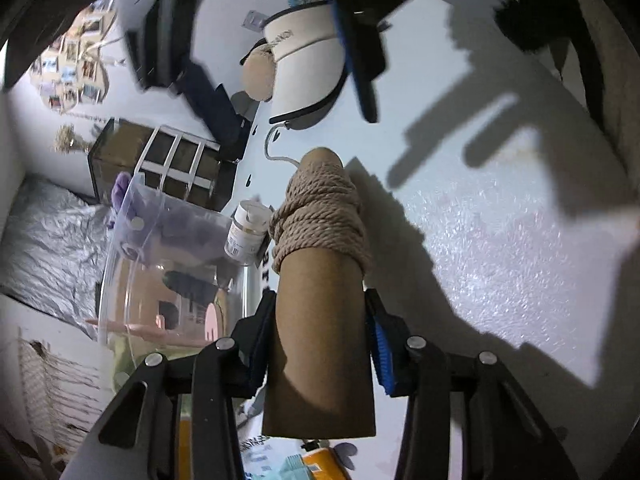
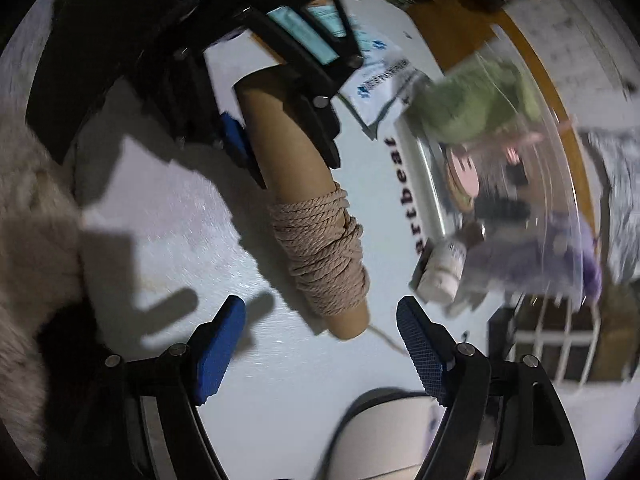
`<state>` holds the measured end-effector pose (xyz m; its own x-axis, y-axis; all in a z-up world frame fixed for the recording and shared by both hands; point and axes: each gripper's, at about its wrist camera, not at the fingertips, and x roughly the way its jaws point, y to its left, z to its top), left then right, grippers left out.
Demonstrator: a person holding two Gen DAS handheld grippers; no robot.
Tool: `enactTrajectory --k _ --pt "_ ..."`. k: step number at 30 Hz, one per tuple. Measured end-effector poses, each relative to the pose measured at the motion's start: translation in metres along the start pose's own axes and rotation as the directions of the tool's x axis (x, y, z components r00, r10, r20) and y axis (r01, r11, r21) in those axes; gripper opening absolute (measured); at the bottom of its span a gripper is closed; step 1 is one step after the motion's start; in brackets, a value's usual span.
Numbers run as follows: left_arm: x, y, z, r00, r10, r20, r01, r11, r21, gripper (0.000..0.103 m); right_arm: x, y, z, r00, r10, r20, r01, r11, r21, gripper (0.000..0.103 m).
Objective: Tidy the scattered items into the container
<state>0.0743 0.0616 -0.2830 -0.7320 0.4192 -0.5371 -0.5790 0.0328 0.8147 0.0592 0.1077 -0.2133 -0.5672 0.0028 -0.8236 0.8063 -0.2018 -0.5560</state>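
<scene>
My left gripper [image 1: 322,340] is shut on the bare lower part of a brown cardboard tube wound with beige twine [image 1: 320,216]. The tube slants low over the white table. The right wrist view shows the same tube [image 2: 320,252] with the left gripper [image 2: 280,128] clamped on its far end. My right gripper [image 2: 322,342] stands open, and the tube's near tip lies just ahead of its blue pads [image 2: 220,344] without touching them. The clear plastic container [image 1: 116,280] [image 2: 560,148] holds plush toys and small items. A white pill bottle [image 1: 250,232] [image 2: 440,272] lies against it.
A white visor cap [image 1: 308,64] sits on the table under the right gripper [image 1: 360,52]. A dark box with a white grid frame [image 1: 168,160] [image 2: 560,344] stands beside the container. Paper packets [image 2: 372,80], crumpled silver foil [image 1: 48,240] and furry fabric [image 2: 24,200] lie around.
</scene>
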Motion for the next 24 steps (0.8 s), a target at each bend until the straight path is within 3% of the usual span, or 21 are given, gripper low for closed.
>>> enactTrajectory --k 4,13,24 --pt "0.003 0.001 -0.005 1.0 0.001 0.007 -0.002 1.0 0.017 0.042 0.011 0.002 0.0 1.0 -0.005 -0.009 0.004 0.994 -0.113 0.078" --pt "0.008 -0.016 -0.028 0.992 0.057 0.108 -0.08 0.971 0.226 0.042 0.035 0.002 0.015 0.999 0.052 -0.004 -0.051 0.965 -0.258 0.078" --pt "0.02 -0.014 -0.035 0.992 0.062 0.108 -0.086 0.97 0.229 0.043 0.051 0.017 0.022 0.992 0.129 -0.003 -0.123 0.937 -0.328 0.078"
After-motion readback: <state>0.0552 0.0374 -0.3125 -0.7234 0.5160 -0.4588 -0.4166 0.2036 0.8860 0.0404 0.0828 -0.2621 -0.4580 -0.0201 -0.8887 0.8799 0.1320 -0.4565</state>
